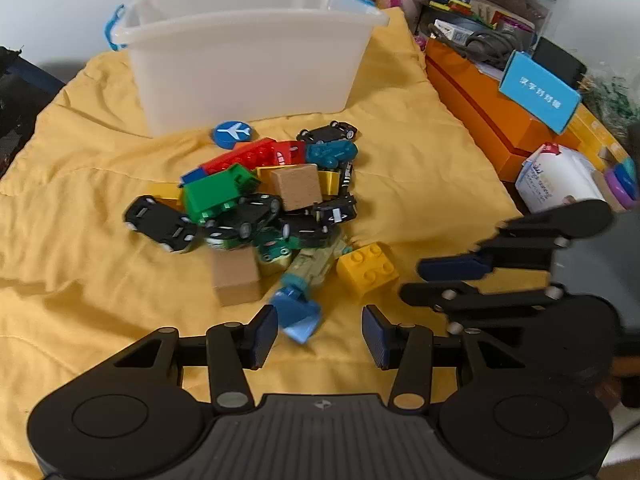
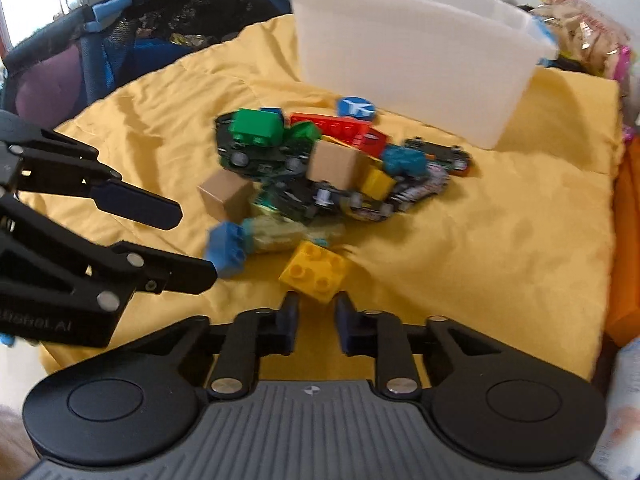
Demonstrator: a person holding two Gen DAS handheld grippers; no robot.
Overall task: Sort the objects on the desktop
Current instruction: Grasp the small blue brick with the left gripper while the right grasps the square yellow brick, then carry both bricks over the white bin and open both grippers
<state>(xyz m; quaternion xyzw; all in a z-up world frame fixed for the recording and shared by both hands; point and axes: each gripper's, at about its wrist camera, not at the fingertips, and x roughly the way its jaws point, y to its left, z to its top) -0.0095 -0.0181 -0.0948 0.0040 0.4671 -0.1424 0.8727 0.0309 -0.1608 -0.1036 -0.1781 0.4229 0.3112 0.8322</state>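
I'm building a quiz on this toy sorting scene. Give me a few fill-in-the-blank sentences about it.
1. The toy pile lies on a ____ cloth.
2. The round blue disc beside the white bin shows a white ____.
3. The block nearest the right gripper is ____.
4. The block right ahead of the left gripper is light ____.

Missing words: yellow; airplane; yellow; blue

Orange box, blue card, snack bags, dark mesh basket

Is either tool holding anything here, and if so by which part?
Nothing is held. The left tool is open just short of the light blue brick; the right tool is open near the yellow brick.
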